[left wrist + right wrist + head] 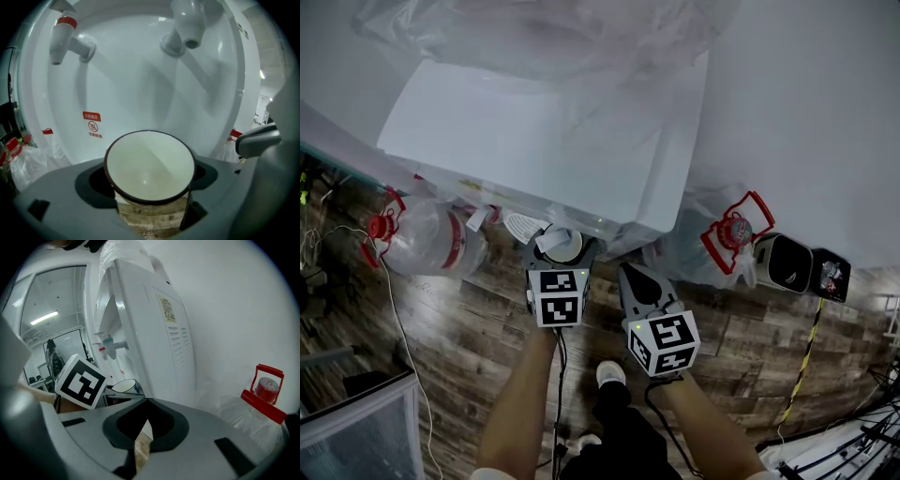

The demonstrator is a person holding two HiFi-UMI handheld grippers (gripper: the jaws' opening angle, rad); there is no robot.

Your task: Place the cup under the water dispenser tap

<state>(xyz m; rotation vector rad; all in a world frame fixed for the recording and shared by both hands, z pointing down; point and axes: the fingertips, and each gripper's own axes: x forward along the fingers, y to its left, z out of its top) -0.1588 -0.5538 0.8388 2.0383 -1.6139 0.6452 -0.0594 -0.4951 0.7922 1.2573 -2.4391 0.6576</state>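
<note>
Near dispenser tap (188,24): white dark-rimmed cup (149,165) clamped in left tongs (559,247); right tongs (140,442) closed.

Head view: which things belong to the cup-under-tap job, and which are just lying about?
Job:
- cup, clamped in the left hand-held gripper
- water dispenser
- its taps

Lying about:
- water bottle on the floor left of the dispenser
- second bottle on its right
- white box
- right hand-held gripper, shut on nothing
</note>
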